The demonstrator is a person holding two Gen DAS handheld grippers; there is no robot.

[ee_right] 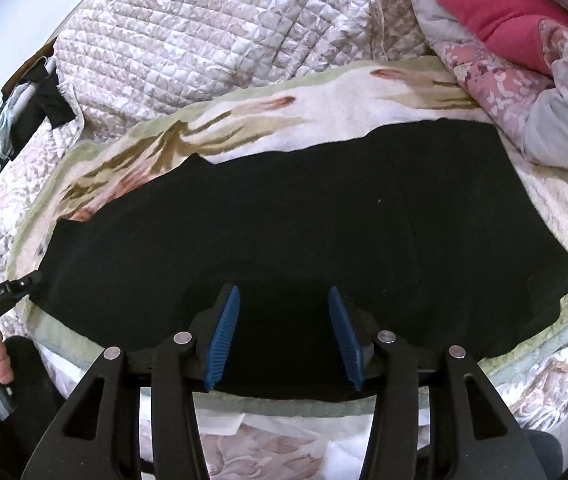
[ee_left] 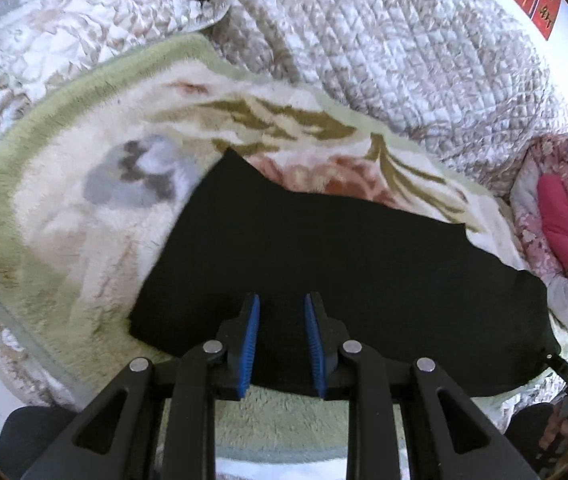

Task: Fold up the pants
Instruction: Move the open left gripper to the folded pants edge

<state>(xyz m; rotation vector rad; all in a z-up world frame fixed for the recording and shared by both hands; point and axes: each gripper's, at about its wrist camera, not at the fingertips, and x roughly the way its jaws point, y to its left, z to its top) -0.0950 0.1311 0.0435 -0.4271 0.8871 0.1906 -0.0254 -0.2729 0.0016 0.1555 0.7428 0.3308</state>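
Down at the bottom middle of the left wrist view, my left gripper (ee_left: pixel 282 308) has its blue pads (ee_left: pixel 249 344) spread a moderate way apart with nothing pinched between them. They're hovering over the near edge of the black pants (ee_left: pixel 324 240), which fill the lower centre of that frame and run off toward the right.

Same story on the other side: the right gripper (ee_right: pixel 284 300) sits bottom centre of its own view, fingers (ee_right: pixel 222 340) spread wider than the left ones, nothing in them, just dark cloth showing through the gap. Can't tell in either view if the tips are actually touching the fabric or floating just above it.

From the right wrist view the pants (ee_right: pixel 304 220) look like one wide flat dark band across the middle of the frame, left edge to right, upper edge a bit jagged. They're lying on a fluffy floral blanket (ee_left: pixel 84 184) with a green border, and that sits on a quilted bedspread (ee_left: pixel 384 40) filling the top of both frames. A pink floral comforter (ee_right: pixel 524 60) is bunched up at the upper right of the right view.

You can also catch the left gripper (ee_right: pixel 24 283) poking in at the left edge of the right view, its tip right at the pants' left end.
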